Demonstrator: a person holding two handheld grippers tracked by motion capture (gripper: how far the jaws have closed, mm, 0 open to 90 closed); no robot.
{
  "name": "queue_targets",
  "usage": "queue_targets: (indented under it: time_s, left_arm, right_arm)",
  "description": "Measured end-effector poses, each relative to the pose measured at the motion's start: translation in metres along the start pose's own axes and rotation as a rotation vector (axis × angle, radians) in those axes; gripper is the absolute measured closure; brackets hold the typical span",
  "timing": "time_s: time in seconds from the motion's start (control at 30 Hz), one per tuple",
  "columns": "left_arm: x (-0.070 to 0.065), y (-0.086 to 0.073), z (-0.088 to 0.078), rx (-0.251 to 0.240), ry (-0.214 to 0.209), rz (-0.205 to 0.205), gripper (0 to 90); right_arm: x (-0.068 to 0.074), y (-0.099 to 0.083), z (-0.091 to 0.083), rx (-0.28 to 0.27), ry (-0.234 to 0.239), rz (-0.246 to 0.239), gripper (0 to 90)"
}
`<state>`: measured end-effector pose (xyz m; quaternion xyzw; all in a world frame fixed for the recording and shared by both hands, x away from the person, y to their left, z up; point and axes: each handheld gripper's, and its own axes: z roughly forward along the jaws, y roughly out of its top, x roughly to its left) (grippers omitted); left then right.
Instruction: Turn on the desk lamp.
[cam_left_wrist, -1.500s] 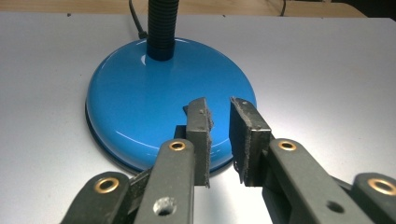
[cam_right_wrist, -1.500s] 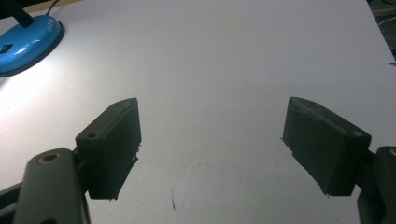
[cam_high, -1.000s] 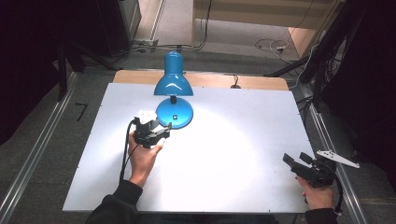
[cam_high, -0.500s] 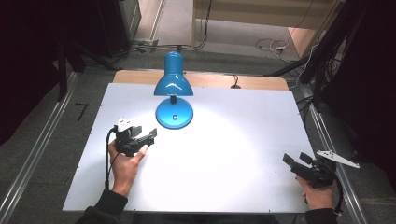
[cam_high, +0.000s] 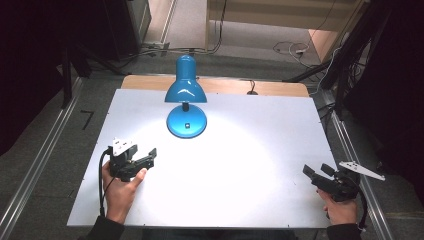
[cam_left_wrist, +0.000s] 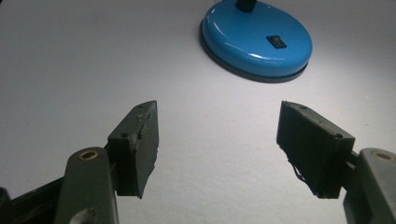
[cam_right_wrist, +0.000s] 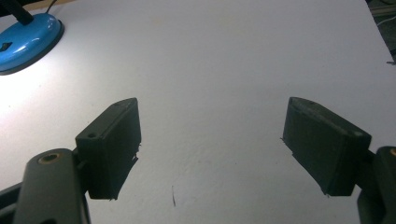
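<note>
Near the bench's front edge, the left gripper, jaws just opened wide and empty, and the right gripper, also agape and empty, rest apart on the white bench; beyond, unobstructed, the lit blue lamp stands near the back.

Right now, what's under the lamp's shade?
Under the shade sits the lamp's round blue base with a small black switch, lit, on the white table. The bulb inside the shade is hidden.
</note>
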<state>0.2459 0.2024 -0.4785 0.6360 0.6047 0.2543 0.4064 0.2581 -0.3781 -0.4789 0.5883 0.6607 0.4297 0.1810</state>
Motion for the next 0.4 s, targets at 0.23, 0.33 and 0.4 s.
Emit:
queue_targets:
  time_s: [0.23, 0.33, 0.4]
  left_arm:
    - [0.017, -0.015, -0.017, 0.023, 0.046, -0.018, 29.1]
    - [0.025, -0.021, -0.022, 0.033, 0.076, -0.018, 28.1]
    - [0.029, -0.025, -0.022, 0.038, 0.097, -0.019, 25.8]
  right_arm:
    - [0.000, 0.000, 0.000, 0.000, -0.002, -0.004, 17.5]
    - [0.000, 0.000, 0.000, 0.000, -0.002, -0.003, 17.5]
    - [0.000, 0.000, 0.000, 0.001, -0.004, -0.007, 17.4]
